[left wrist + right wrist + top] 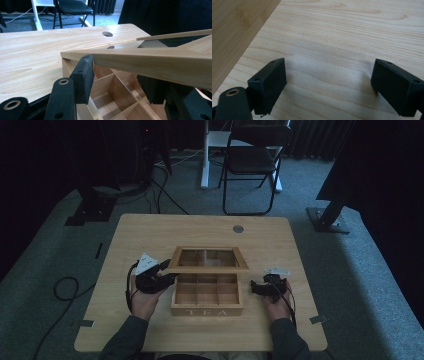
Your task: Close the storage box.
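A wooden tea box (206, 304) with "TEA" on its front stands mid-table, its empty compartments (117, 92) showing. Its framed lid (207, 259) is held part-way up, tilted over the box. My left gripper (172, 276) is at the box's left side with both jaws set wide apart under the lid's edge (150, 61). The left pad (83, 77) touches the underside of that edge, and the gripper (117, 73) is open. My right gripper (255, 287) hovers just right of the box, open (328, 75) over bare table (337, 37), holding nothing.
A round cable hole (238, 228) sits near the table's far edge. Beyond the table stand a black folding chair (252, 160) and a white desk leg (205, 155). Cables (65, 287) lie on the carpet to the left.
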`<state>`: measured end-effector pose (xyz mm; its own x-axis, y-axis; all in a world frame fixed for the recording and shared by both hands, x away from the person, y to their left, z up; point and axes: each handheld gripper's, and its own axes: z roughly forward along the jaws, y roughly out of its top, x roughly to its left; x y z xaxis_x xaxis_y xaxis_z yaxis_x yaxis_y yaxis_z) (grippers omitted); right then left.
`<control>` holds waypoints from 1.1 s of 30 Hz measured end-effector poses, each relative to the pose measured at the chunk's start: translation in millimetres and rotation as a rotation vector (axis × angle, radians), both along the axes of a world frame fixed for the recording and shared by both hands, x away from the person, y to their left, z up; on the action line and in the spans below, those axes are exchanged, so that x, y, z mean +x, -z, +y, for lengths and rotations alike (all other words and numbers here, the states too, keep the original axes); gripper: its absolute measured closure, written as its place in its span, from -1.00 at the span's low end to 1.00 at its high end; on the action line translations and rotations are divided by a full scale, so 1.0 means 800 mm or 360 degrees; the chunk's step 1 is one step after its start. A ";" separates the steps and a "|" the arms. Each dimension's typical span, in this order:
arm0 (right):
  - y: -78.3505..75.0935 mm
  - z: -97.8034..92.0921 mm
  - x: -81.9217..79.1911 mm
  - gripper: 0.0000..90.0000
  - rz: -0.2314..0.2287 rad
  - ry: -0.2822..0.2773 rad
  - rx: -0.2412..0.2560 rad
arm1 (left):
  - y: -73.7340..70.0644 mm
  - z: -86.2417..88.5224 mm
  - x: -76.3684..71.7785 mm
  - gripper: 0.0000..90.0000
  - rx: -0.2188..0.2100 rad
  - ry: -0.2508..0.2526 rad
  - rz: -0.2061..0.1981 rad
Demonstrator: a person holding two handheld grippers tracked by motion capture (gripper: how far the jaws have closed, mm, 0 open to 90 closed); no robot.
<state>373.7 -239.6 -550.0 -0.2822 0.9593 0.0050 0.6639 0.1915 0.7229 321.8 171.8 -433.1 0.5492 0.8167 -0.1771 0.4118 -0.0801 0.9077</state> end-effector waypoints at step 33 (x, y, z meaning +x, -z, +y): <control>0.000 0.002 -0.001 -0.72 0.0004 -0.0008 0.0007 | 0.011 0.001 -0.011 0.06 -0.0011 0.0005 -0.0010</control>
<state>372.9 -237.8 -549.8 -0.2868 0.9580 0.0100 0.6647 0.1914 0.7221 312.9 172.5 -442.0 0.5530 0.8136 -0.1794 0.4061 -0.0752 0.9107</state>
